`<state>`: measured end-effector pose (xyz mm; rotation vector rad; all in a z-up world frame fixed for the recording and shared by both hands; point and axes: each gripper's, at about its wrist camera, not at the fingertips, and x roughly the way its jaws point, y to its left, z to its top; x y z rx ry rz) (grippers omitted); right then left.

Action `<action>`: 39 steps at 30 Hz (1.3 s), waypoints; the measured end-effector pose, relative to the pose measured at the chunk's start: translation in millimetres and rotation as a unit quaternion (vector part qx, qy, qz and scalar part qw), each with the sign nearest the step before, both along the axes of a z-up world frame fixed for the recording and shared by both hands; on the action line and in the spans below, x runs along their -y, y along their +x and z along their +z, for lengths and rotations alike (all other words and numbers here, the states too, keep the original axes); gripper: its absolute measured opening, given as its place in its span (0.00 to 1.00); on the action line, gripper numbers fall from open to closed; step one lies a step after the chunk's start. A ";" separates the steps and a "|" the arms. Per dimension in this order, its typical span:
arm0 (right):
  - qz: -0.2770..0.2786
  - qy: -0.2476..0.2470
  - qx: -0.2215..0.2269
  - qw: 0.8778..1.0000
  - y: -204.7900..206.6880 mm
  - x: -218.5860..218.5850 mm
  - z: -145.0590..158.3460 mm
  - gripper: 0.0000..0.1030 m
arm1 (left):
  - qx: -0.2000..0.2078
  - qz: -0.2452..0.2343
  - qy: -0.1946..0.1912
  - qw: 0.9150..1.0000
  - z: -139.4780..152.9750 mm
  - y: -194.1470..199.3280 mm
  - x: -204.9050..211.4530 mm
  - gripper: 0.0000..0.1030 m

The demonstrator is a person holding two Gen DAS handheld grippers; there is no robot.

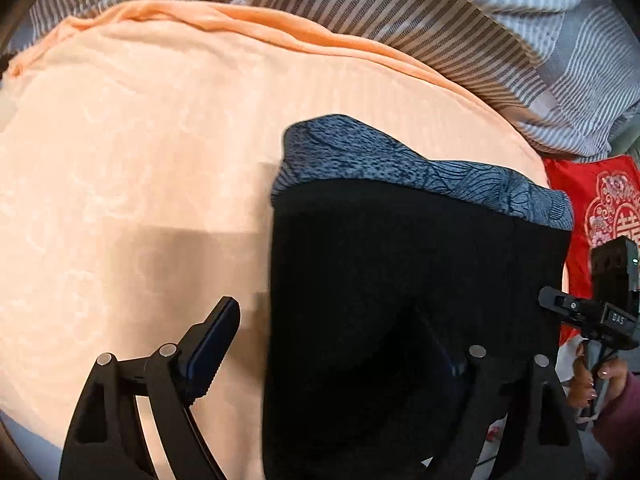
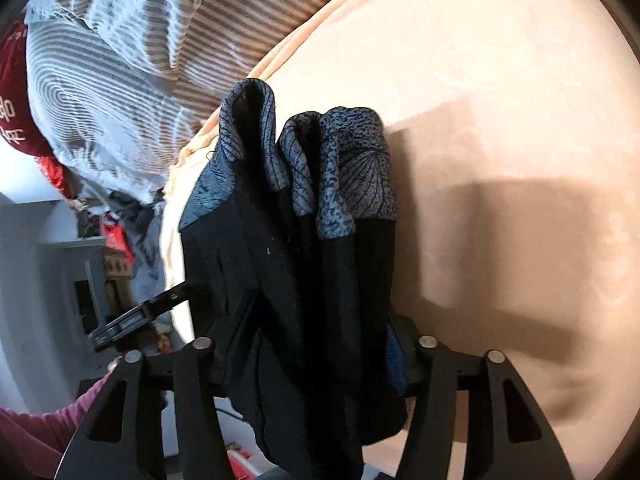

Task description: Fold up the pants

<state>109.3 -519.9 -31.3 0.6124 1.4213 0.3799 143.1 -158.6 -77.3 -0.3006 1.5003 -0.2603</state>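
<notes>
Right gripper [image 2: 316, 356] jaws clamp bunched pants [image 2: 304, 264]; left gripper [image 1: 340, 344] jaws wide, pants draping 1 finger.

One pair of pants [image 1: 416, 280], black with grey-blue patterned cuffs; in the right wrist view four cuff layers show bunched together. One peach sheet [image 1: 140, 160] under it, one striped duvet [image 1: 460, 20] along the sheet's far edge, one red cloth [image 1: 592, 200] off its right edge. Two grippers: left [image 1: 336, 360], right [image 2: 308, 364].
</notes>
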 end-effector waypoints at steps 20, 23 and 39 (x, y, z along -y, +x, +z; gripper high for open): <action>-0.025 -0.283 0.023 0.959 -68.5 -64.3 100.7 0.84 | -0.013 -0.066 0.131 0.989 67.8 -61.2 12.1 1.00; -0.035 -0.287 0.023 0.957 -76.7 -72.1 106.0 0.90 | -0.013 -0.076 0.143 0.987 78.0 -71.9 18.2 1.00; -0.014 -0.327 0.020 0.945 -93.2 -100.6 138.4 1.00 | 0.013 -0.080 0.176 0.981 125.6 -89.2 35.3 1.00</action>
